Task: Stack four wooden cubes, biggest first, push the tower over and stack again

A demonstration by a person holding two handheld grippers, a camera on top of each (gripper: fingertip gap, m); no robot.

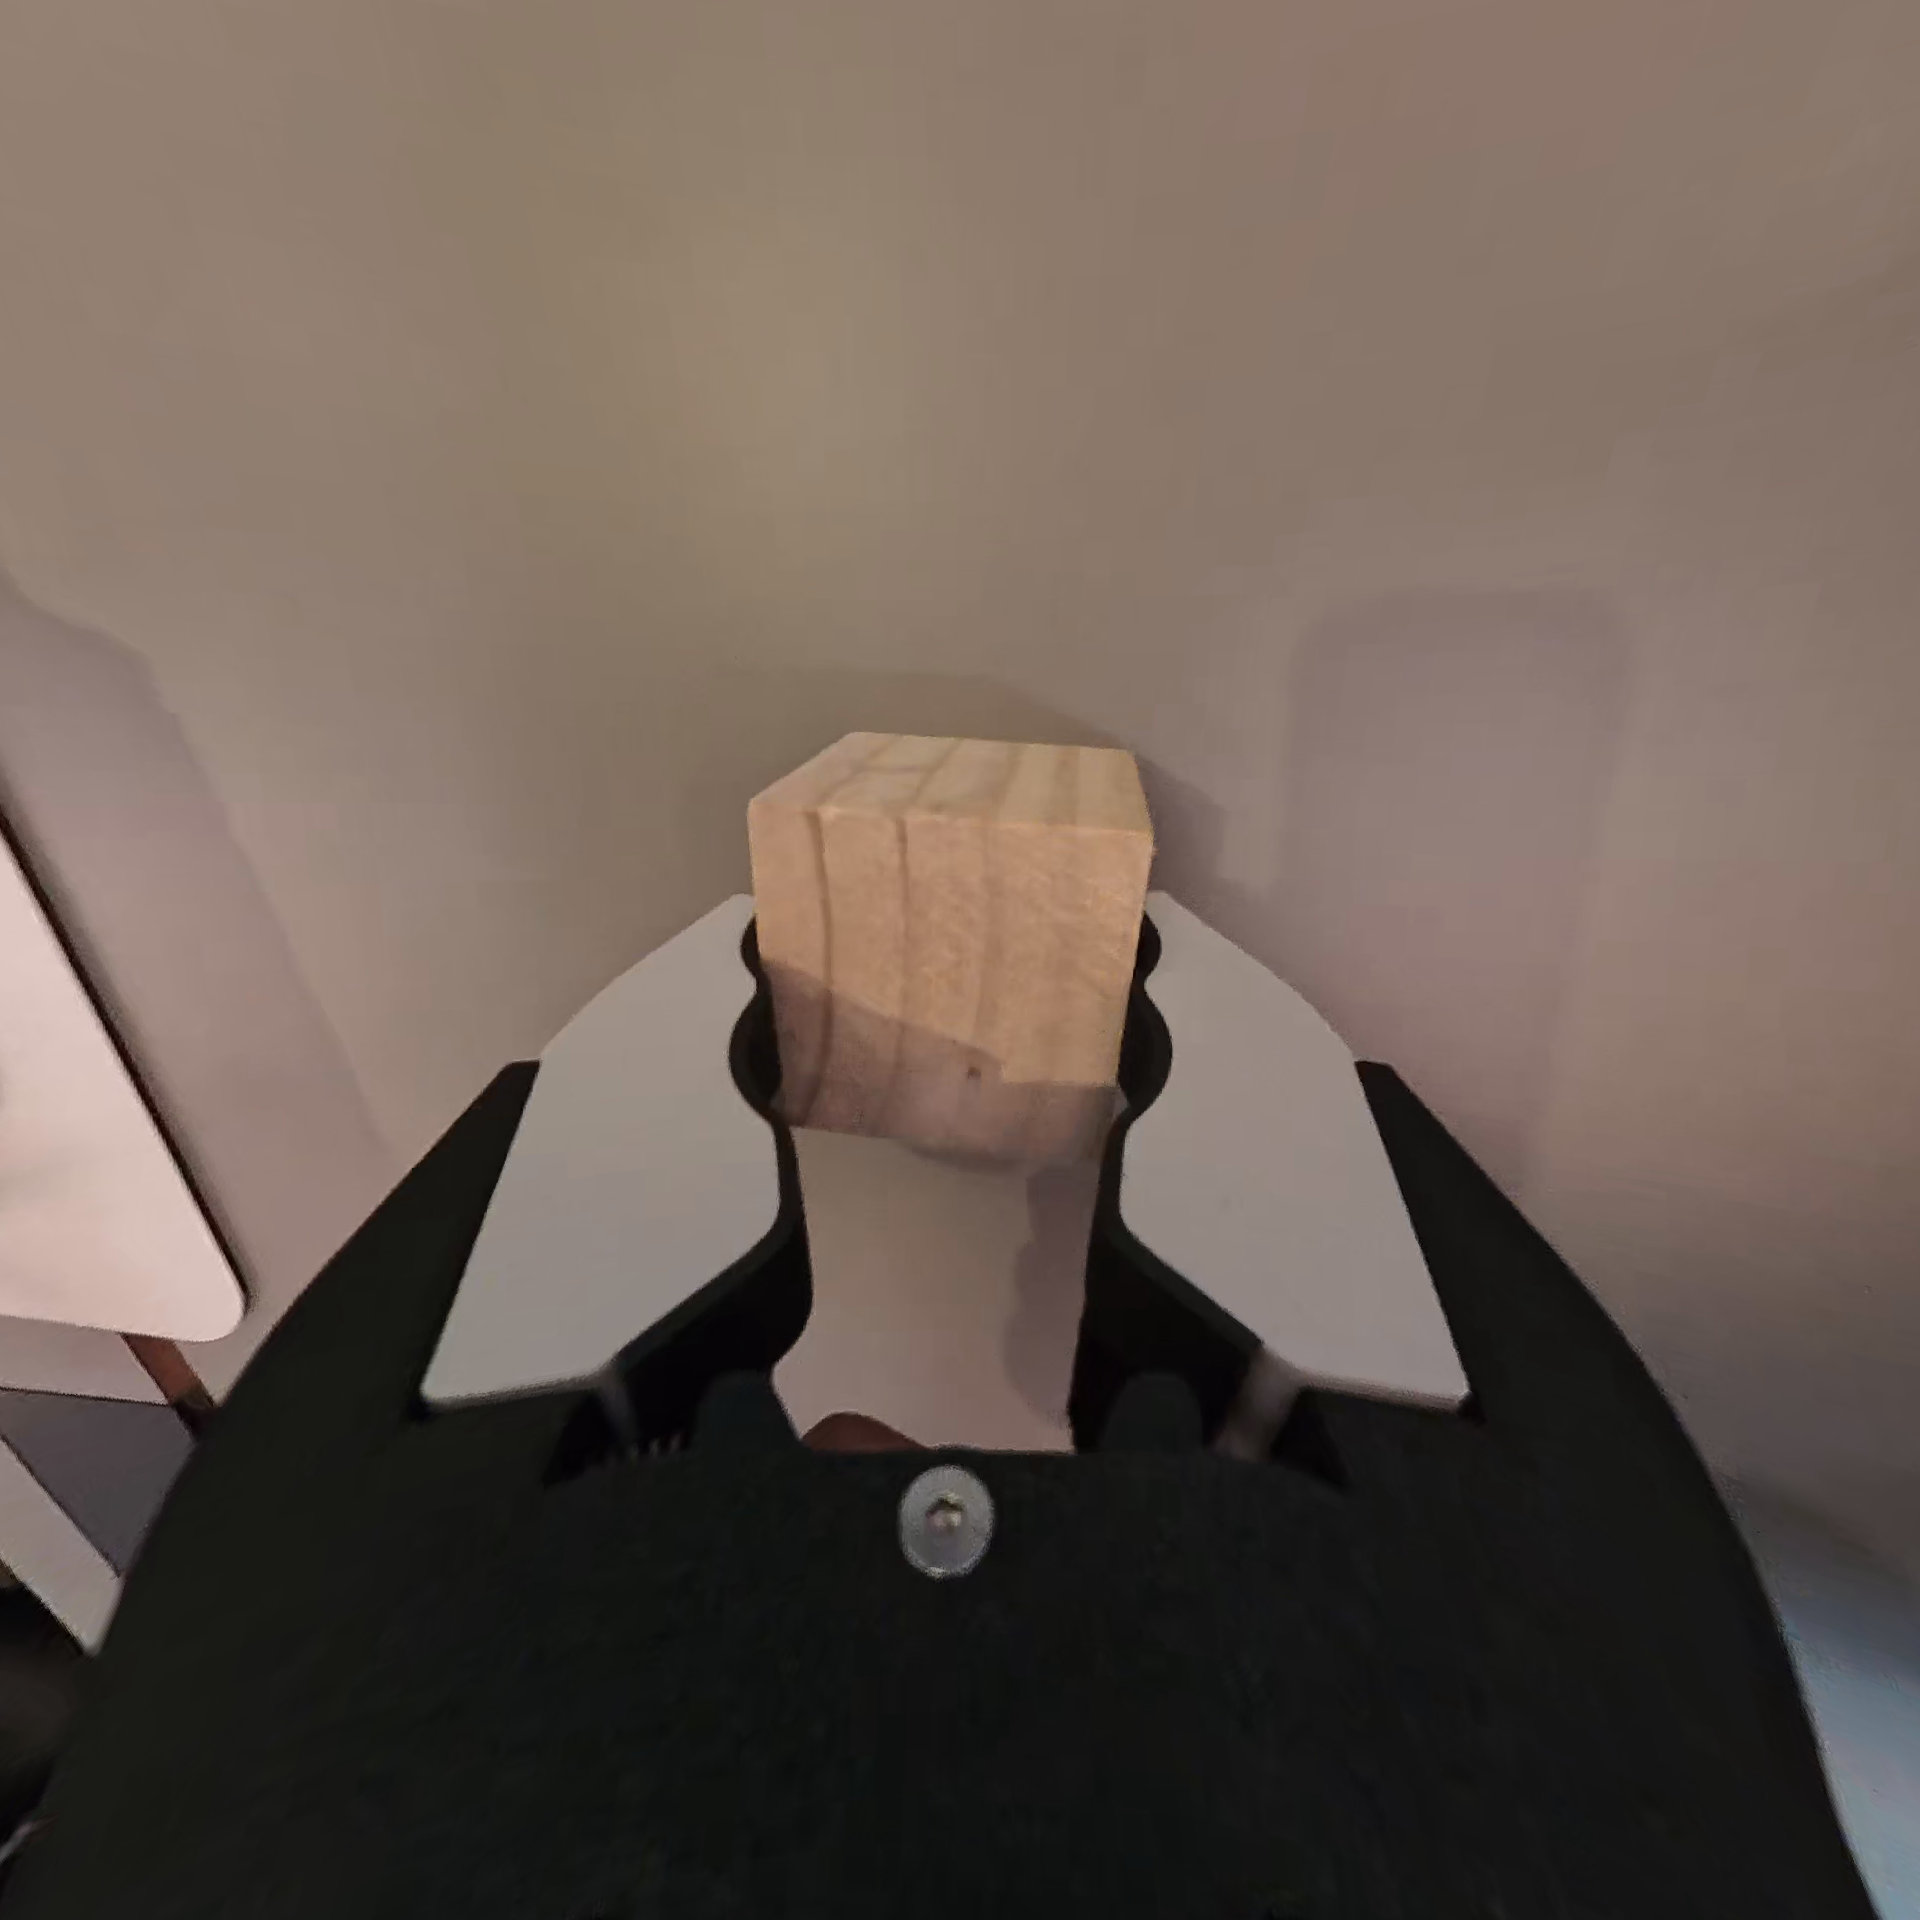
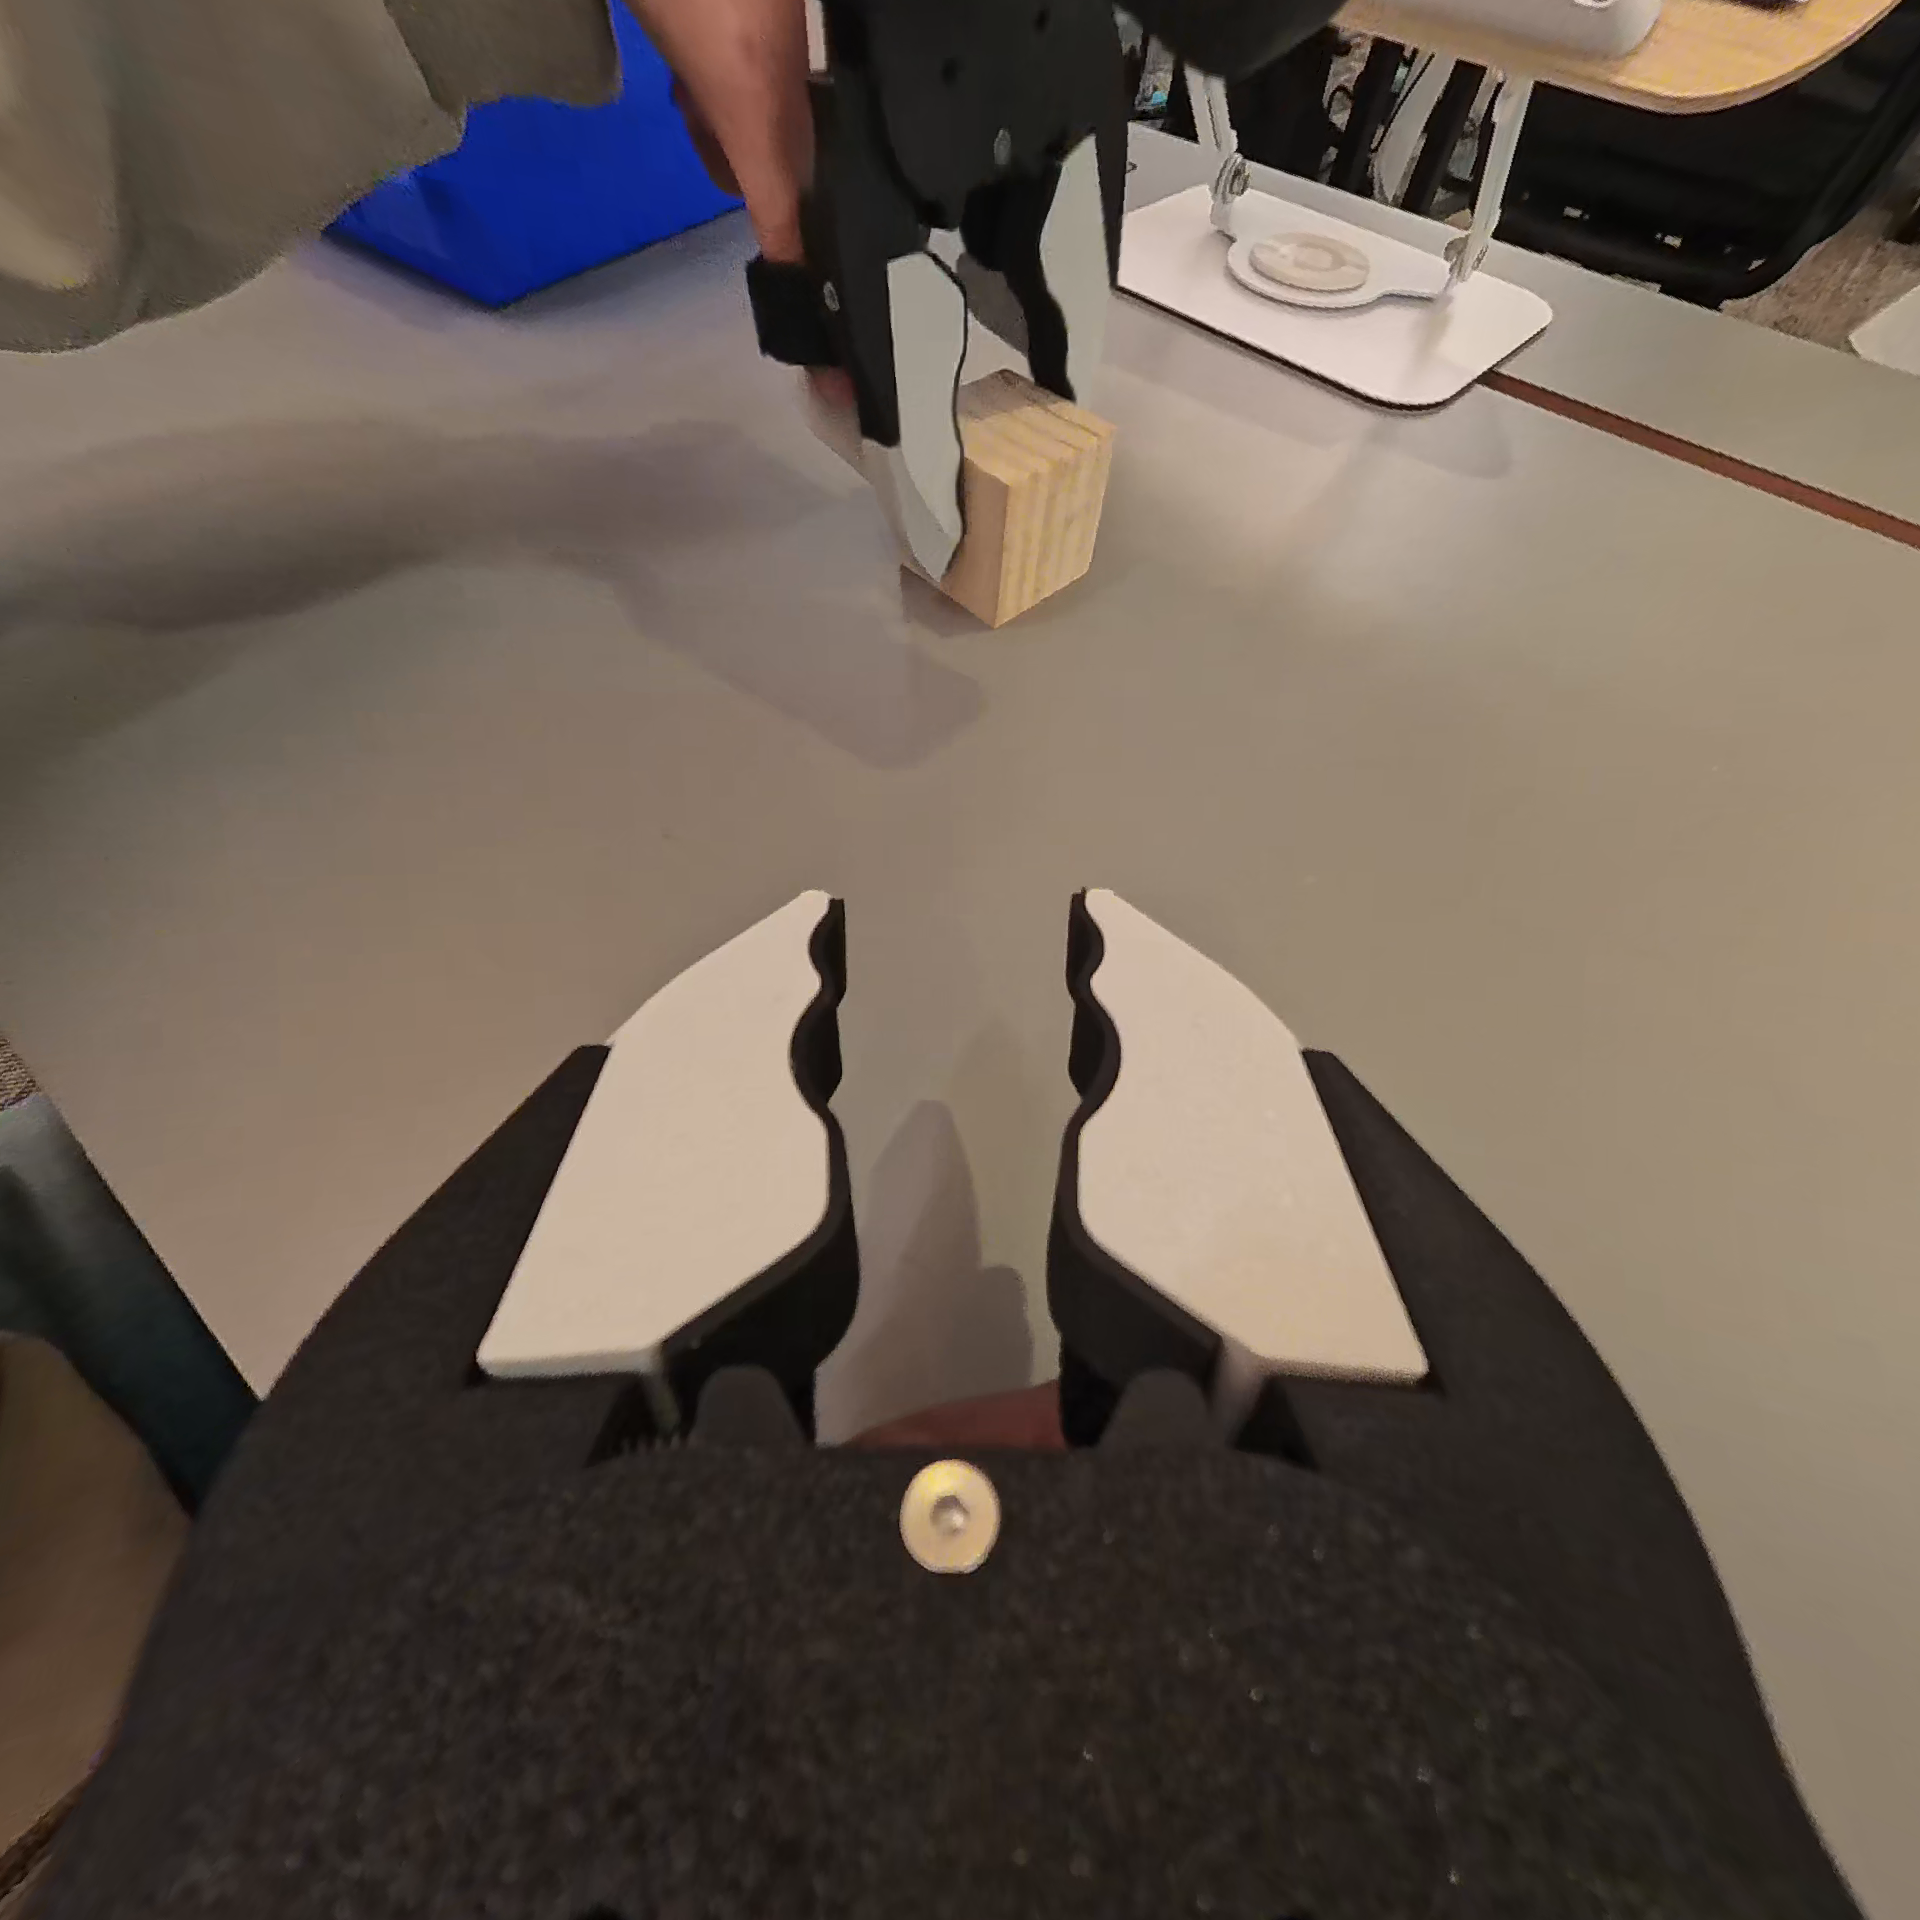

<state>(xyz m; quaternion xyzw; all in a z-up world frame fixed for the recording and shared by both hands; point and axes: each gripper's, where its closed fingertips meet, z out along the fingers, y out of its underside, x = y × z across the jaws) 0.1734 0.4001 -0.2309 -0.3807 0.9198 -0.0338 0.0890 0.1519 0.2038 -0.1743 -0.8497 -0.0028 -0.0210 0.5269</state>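
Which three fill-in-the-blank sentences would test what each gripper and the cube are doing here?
1. The left gripper has its fingers closed on the wooden ____.
2. The right gripper is open and holds ____.
3. The cube rests on the grey ____.

Missing words: cube; nothing; table.

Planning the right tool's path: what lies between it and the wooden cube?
Only bare grey table, per the right wrist view, between the right tool and the wooden cube.
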